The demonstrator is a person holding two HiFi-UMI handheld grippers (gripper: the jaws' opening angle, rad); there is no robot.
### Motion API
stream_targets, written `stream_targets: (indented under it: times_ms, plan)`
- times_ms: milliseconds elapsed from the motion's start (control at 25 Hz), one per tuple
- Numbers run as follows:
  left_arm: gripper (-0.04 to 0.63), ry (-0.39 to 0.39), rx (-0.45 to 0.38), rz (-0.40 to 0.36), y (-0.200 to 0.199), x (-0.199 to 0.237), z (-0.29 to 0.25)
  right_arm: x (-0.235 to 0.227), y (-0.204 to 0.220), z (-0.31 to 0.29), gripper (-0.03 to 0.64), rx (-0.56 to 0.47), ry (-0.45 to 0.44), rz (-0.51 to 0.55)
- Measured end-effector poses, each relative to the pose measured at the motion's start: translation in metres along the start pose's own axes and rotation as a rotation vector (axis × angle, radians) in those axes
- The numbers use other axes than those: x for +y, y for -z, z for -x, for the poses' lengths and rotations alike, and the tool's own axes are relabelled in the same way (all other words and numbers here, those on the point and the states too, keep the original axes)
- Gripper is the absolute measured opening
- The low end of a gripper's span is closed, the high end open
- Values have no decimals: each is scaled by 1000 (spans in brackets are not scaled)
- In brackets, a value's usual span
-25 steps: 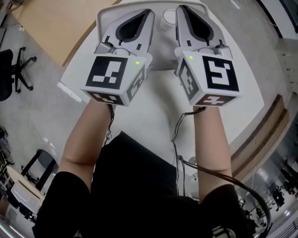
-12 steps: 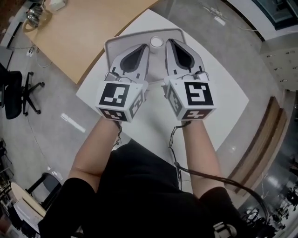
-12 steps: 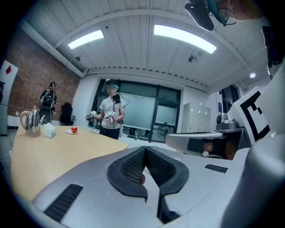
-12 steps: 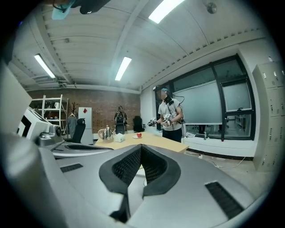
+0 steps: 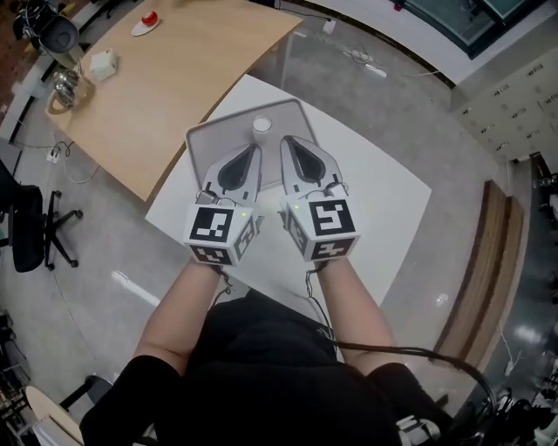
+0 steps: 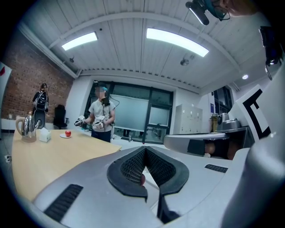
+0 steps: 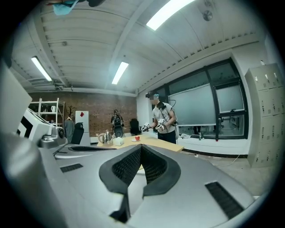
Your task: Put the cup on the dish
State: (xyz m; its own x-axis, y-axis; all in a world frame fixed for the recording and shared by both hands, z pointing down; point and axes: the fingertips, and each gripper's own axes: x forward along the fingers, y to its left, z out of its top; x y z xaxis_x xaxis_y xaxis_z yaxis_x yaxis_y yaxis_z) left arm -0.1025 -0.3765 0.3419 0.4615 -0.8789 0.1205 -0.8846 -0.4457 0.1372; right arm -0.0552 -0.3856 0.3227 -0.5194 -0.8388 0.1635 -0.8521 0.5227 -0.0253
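Note:
A small white cup [image 5: 261, 125] stands at the far end of a grey tray-like dish [image 5: 207, 145] on the white table [image 5: 384, 187]. My left gripper [image 5: 254, 150] and right gripper [image 5: 287, 140] are held side by side over the near part of the dish, tips pointing toward the cup and short of it. Both are shut with nothing between the jaws. In the left gripper view the left gripper [image 6: 144, 149] has its pads meeting at the tip, and the right gripper [image 7: 140, 147] looks the same in its own view. Both point level across the room, so neither view shows the cup.
A wooden table [image 5: 174, 70] butts against the white one on the left, carrying a kettle [image 5: 61, 87], a tissue box [image 5: 103, 63] and a red apple on a plate [image 5: 148, 19]. An office chair [image 5: 26, 228] stands at the left. A person [image 6: 100, 118] stands beyond the wooden table.
The head view has widened: both grippers look smaller and sit lower in the frame. The cup and the whole dish now show beyond their tips. Both stay shut.

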Motion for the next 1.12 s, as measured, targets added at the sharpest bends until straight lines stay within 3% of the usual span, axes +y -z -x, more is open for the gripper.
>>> stream_targets:
  times_ms: [520,760,1120]
  plan:
    - [-2,115,13,-7,-12,-55,52,19,-29,65,12,-10,37,30]
    - [0,109,-31,-47,-26,-78,71,29,-38,93,12,-36,19,33]
    - [-1,91,-15,-54,-27,-131,97,22,-42,154,12,-43,-4,34]
